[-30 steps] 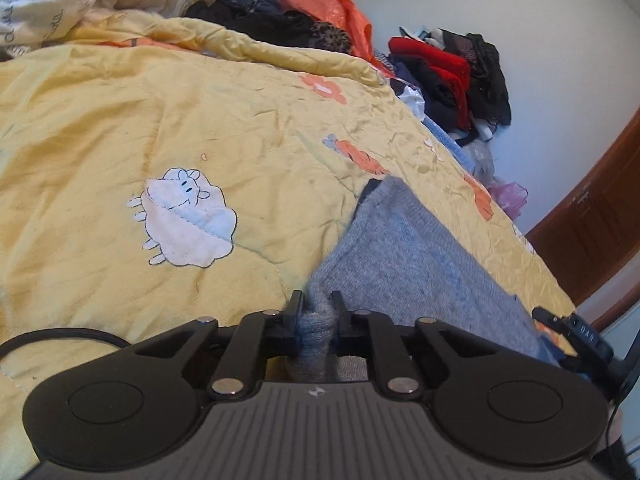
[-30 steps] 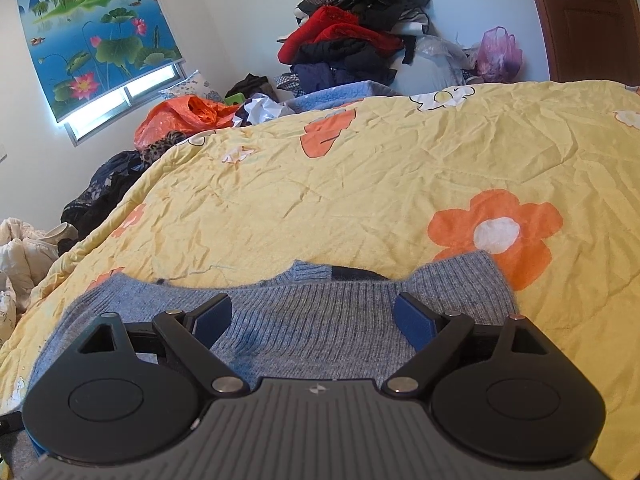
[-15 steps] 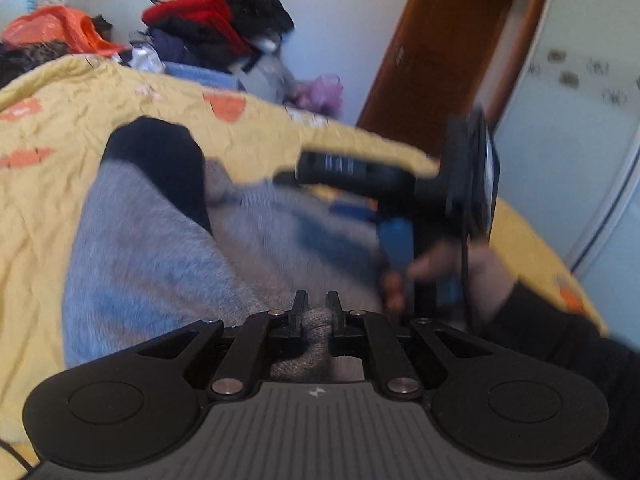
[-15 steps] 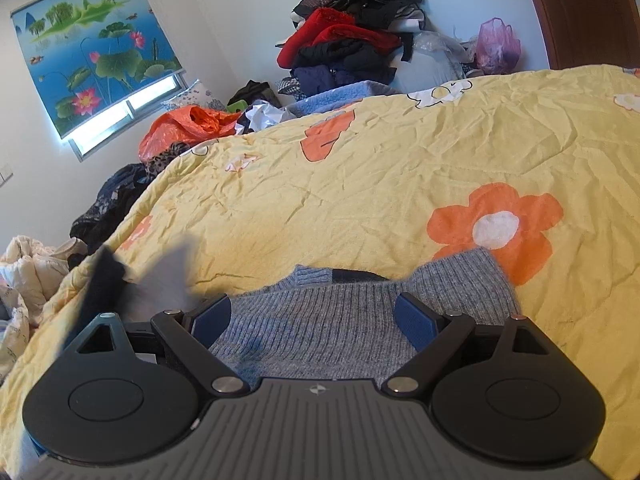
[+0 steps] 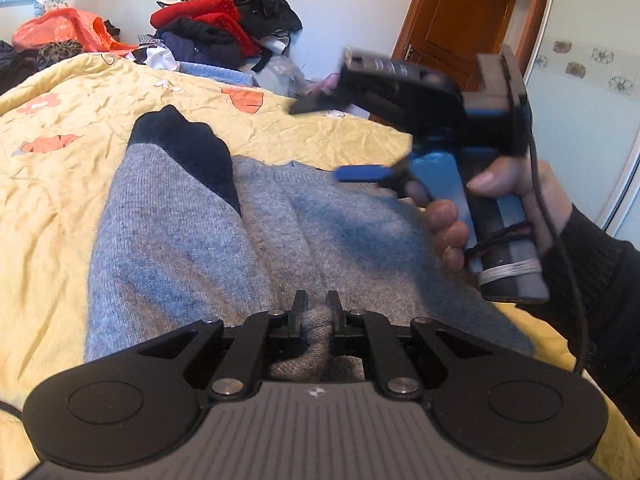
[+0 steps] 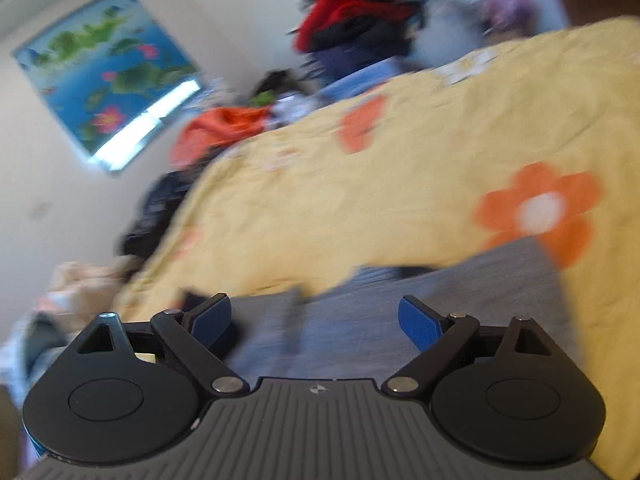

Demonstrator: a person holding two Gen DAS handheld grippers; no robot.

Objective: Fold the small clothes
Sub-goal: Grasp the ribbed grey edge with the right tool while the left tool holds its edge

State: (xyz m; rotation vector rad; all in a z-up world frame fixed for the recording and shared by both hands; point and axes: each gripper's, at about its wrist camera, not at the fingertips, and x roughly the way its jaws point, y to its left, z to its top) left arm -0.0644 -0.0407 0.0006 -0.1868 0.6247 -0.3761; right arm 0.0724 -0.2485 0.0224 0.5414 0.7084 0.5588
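Grey sweater (image 5: 192, 240) lies mid-frame on the yellow bed (image 5: 60, 168), one sleeve (dark cuff) folded across the body. Left gripper (image 5: 316, 312) jaws clenched on its knit; right gripper (image 6: 316, 320) jaws opening, gripping nothing. Fold approx. half done; other side and final fold remain.

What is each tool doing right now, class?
Left tool: shut on a fold of the grey sweater.
Right tool: jaws opening, wide apart above the sweater, gripping nothing.
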